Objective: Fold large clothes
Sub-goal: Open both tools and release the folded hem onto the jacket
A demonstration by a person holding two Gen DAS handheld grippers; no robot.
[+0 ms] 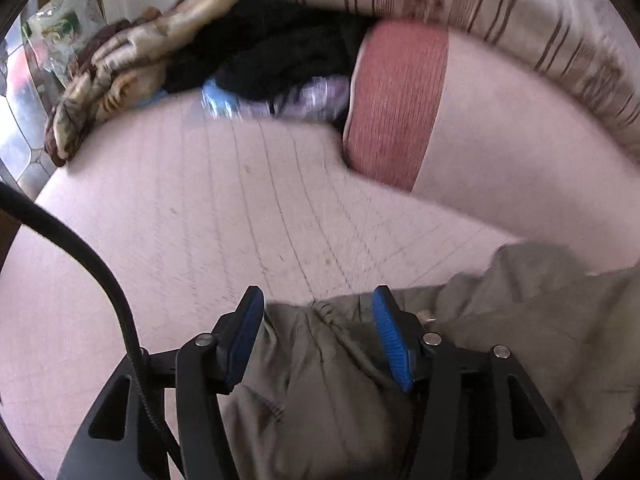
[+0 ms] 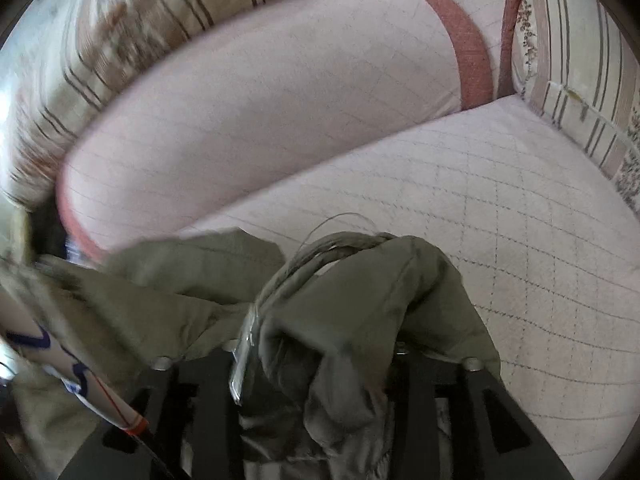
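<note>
An olive-green garment [image 1: 320,380] lies crumpled on the pink quilted sofa seat [image 1: 192,208]. My left gripper [image 1: 318,296] stands open over its edge. A ridge of the cloth runs between the blue pads [image 1: 244,340], which do not press on it. In the right wrist view the same garment [image 2: 360,300] is heaped over my right gripper [image 2: 316,344] and hides both fingers. Only the black frame shows below. A cord [image 2: 340,240] and a clear plastic piece [image 2: 244,352] sit on the cloth.
A long pink bolster with a red end [image 1: 396,96] [image 2: 260,100] lies against the striped back cushions [image 1: 540,20]. A pile of dark and tan clothes [image 1: 260,52] fills the far left corner. A black cable [image 1: 100,272] crosses the left. A white, blue-marked object [image 2: 80,372] lies lower left.
</note>
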